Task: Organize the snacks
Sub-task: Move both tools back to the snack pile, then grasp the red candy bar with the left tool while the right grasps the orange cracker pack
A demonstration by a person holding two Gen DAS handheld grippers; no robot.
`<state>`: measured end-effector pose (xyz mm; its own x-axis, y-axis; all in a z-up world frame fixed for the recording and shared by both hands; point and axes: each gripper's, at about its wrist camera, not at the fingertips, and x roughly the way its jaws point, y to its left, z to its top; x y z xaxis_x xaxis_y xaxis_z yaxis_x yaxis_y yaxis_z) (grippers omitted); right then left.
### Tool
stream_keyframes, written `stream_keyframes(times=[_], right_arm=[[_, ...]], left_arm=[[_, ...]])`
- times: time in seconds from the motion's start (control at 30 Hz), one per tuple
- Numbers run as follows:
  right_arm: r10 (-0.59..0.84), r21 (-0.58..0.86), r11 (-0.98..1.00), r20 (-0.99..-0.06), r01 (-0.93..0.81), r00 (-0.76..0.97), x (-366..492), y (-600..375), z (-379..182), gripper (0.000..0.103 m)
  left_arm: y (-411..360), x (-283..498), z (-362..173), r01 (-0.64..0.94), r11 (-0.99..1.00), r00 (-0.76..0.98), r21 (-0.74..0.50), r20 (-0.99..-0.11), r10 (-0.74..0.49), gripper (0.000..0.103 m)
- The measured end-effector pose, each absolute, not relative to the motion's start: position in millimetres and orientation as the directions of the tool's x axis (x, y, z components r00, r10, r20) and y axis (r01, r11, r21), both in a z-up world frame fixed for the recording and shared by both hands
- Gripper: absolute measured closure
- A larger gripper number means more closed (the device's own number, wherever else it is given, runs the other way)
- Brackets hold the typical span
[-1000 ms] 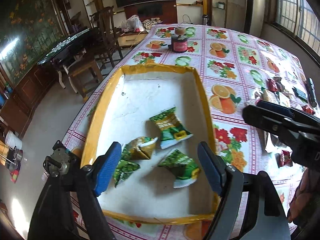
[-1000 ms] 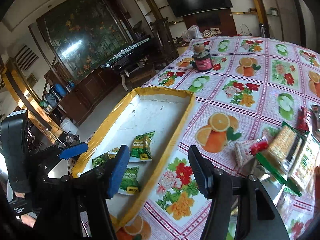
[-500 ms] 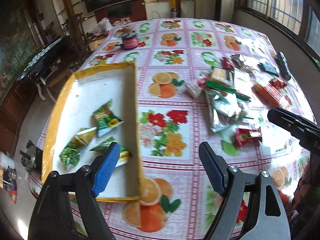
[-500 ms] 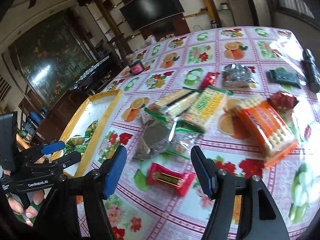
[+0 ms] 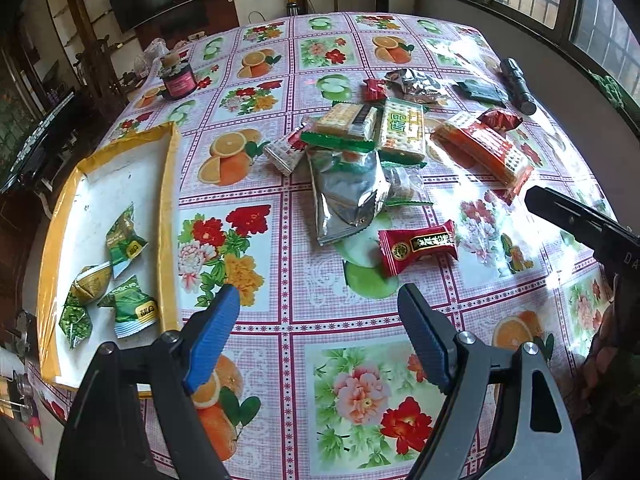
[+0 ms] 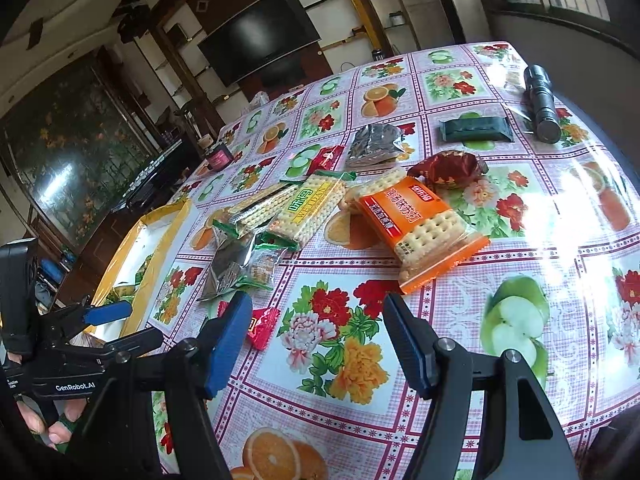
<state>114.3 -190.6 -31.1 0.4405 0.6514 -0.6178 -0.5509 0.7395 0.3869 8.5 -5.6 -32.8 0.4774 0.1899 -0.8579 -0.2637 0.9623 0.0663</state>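
A yellow-rimmed tray [image 5: 168, 184] at the table's left edge holds several green snack packets [image 5: 124, 240]. To its right lies a loose pile: a silver pouch [image 5: 346, 196], a yellow-green cracker pack [image 6: 308, 208], an orange cracker pack [image 6: 420, 224] and a red candy packet [image 5: 418, 246]. My left gripper [image 5: 316, 304] hangs open over the tablecloth, just short of the red candy, with nothing between its fingers. My right gripper [image 6: 318, 306] is open too, below the orange pack, and its left finger partly hides the red candy [image 6: 262, 326].
A black flashlight [image 6: 542, 104] and a dark green packet [image 6: 476, 130] lie at the far right. A dark jar [image 5: 178, 80] stands at the back left. A crumpled red wrapper [image 6: 448, 168] sits behind the orange pack. A hand [image 6: 52, 424] grips the left tool.
Both grippers have swung right, away from the tray and toward the snack pile. The right gripper's jaws stand a little wider than before. Nothing was picked up.
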Motion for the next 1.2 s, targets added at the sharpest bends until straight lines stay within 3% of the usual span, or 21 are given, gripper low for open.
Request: stream_keyframes(times=[0.43,0.73,1.2], right_arm=[[0.652,0.395,0.741,-0.616,-0.543,0.442,116,-196,-32,0.032],[0.639,0.383,0.754,-0.615,-0.533,0.462,120,-203,-29,0.032],[0.464,0.133,0.813,-0.735,-0.566,0.494,192,-170,-34,0.027]], left_arm=[[-18,18,-40,-0.170,0.983,0.477,0.073,-0.867,0.147,0.021],[-38,44,-44,-0.011,0.993,0.486,0.118,-0.867,0.109,0.022],[-48,93,-75,0.189,0.971,0.409,0.147,-0.911,0.058,0.021]])
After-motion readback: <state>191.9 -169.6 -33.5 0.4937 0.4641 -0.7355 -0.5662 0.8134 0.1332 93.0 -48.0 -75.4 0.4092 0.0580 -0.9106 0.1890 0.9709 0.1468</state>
